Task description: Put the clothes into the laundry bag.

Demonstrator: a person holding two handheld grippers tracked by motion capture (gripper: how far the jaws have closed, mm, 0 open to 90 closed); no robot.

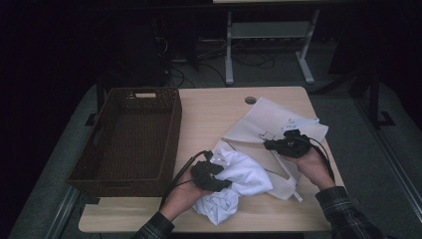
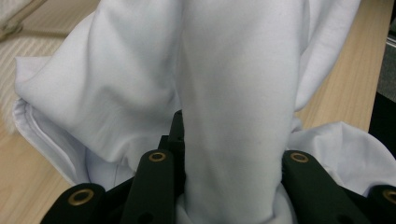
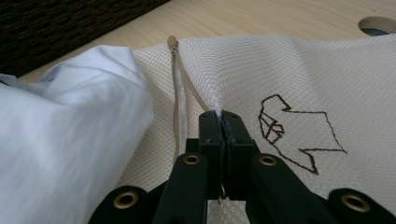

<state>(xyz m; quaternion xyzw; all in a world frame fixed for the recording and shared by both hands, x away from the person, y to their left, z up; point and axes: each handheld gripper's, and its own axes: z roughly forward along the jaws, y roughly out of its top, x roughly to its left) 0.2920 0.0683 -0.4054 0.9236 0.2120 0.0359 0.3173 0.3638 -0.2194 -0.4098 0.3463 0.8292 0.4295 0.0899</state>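
Two grips hold: left gripper [image 1: 215,172] clamps the soft white garment [image 1: 239,181] — bunches easily; right gripper [image 3: 219,116] pinches the limp mesh bag [image 3: 289,70] by its edge.

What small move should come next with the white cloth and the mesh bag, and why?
Probably the right tool, shut on a fold of the beige mesh drawstring bag, should lift that edge to open the mouth. The left tool grips the crumpled white cotton garment beside it, seemingly ready to go in.
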